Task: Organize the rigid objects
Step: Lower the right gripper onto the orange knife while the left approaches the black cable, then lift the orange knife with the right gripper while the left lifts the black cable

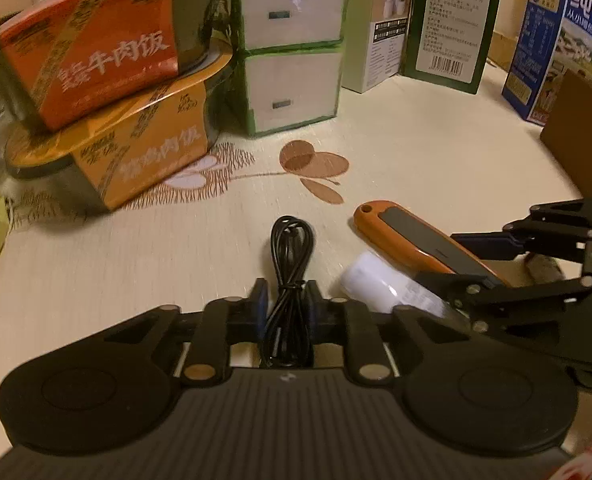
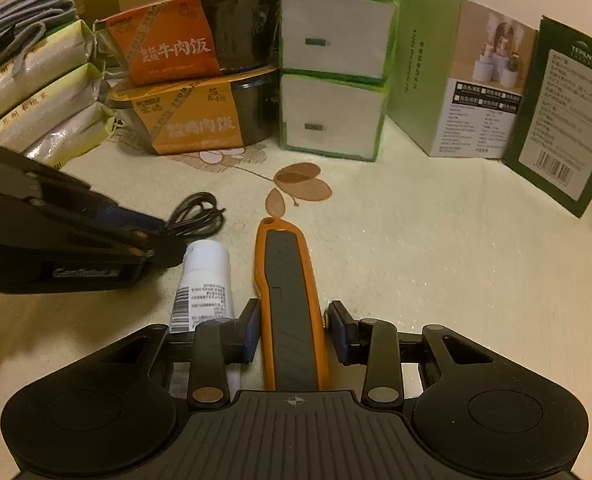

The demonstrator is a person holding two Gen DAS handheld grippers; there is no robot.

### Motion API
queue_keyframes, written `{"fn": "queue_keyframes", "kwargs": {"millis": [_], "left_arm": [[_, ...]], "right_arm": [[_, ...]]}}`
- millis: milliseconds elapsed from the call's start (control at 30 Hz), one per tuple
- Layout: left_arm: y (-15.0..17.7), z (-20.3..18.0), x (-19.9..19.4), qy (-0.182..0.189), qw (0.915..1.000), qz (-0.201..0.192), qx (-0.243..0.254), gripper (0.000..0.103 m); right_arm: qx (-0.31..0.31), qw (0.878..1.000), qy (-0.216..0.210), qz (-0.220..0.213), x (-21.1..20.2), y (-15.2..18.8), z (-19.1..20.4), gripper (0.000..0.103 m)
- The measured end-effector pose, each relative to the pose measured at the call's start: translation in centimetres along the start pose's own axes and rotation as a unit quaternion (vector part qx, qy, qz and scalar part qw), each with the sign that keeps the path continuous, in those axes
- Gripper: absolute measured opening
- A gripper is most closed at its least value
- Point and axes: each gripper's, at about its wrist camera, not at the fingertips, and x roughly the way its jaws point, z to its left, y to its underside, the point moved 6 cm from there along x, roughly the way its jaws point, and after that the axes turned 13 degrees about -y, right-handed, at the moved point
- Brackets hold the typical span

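Your left claw (image 1: 284, 304) is clamped on the coiled black cable (image 1: 290, 264), whose loop sticks out ahead over the bench (image 1: 136, 256); its lower end is hidden behind the claw body. Your right claw (image 2: 294, 332) straddles the orange-and-grey utility knife (image 2: 292, 300). The left pad (image 2: 252, 330) seems to touch the handle while the right pad stands just off it, so the claw looks parted, though blur makes contact hard to judge. The knife's rear end is cut off under the claw. A white tube (image 2: 204, 284) lies just beside the knife, partly covered by both claws. Stacked rice-meal bowls (image 2: 184, 92) stand behind.
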Motion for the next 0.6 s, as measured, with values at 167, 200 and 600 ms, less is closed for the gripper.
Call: {"fn": "queue_keyframes", "kwargs": {"millis": [167, 200, 600], "left_arm": [[1.5, 0.2, -1.5, -0.003, 0.9996, 0.018, -0.022, 0.014], [1.8, 0.2, -1.8, -0.004, 0.9995, 0.020, -0.024, 0.013], [2.9, -0.1, -7.2, -0.003, 0.9994, 0.008, -0.033, 0.009]], "right_arm": [[0.009, 1.000, 0.002, 0.011, -1.1, 0.7, 0.2, 0.033], [0.010, 1.000, 0.003, 0.014, -1.4, 0.8, 0.3, 0.032], [0.031, 1.000, 0.004, 0.000, -6.5, 1.5, 2.1, 0.032]]}}
